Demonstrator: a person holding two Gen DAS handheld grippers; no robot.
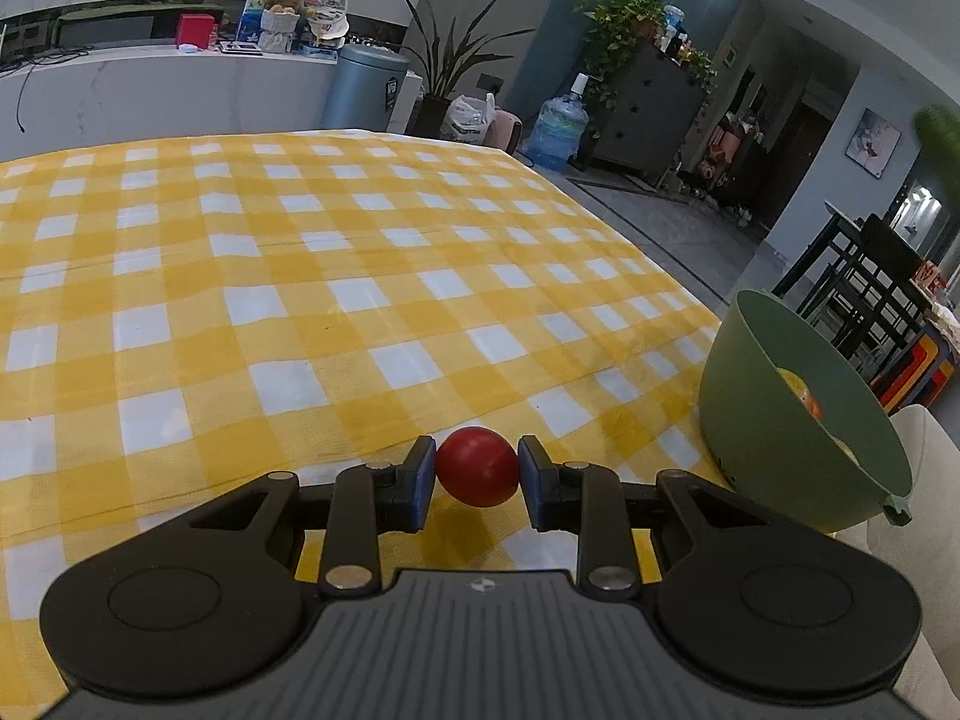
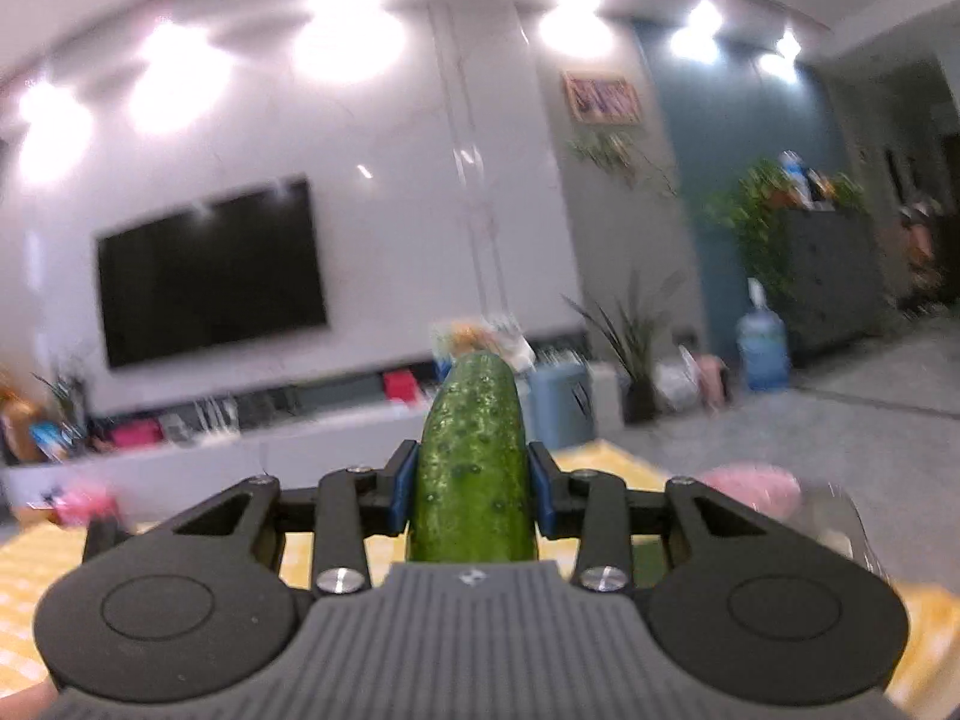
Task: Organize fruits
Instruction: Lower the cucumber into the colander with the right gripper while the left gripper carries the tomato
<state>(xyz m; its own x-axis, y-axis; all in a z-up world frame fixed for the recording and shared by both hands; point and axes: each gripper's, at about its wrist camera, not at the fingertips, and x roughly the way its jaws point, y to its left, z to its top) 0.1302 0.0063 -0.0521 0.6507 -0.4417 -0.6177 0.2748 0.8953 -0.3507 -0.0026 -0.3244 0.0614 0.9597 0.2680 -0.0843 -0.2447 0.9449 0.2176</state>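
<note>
A: What does the left gripper point(image 1: 477, 476) have?

B: A small red round fruit point(image 1: 477, 474). The blue-padded fingers point(image 1: 423, 483) press on it from both sides, so they are clenched on it. It sits low over the yellow-and-white checked cloth point(image 1: 300, 276) on the tabletop, near the front edge; whether it touches the cloth or hangs just above it, I cannot tell.

A: Anything close by?

B: A green bowl point(image 1: 774, 438) stands to the right of the fruit, near the cloth's right edge, apart from the fingers. Something yellow and orange point(image 1: 801, 390) lies inside it, mostly hidden by the wall.

A: And the right gripper point(image 2: 474, 480)?

B: It grips a bumpy green cucumber point(image 2: 474, 456). The fingers point(image 2: 402, 483) clamp its sides, and the cucumber stands on end, its rounded tip above the fingers and its lower part hidden behind the gripper body. The view is blurred and looks out across the room at a dark television point(image 2: 210, 270) on the wall, with only a strip of the checked cloth showing low behind the fingers.

A: Anything else on that side?

B: A pink blurred object point(image 2: 753, 483) sits at the right, too smeared to name.
</note>
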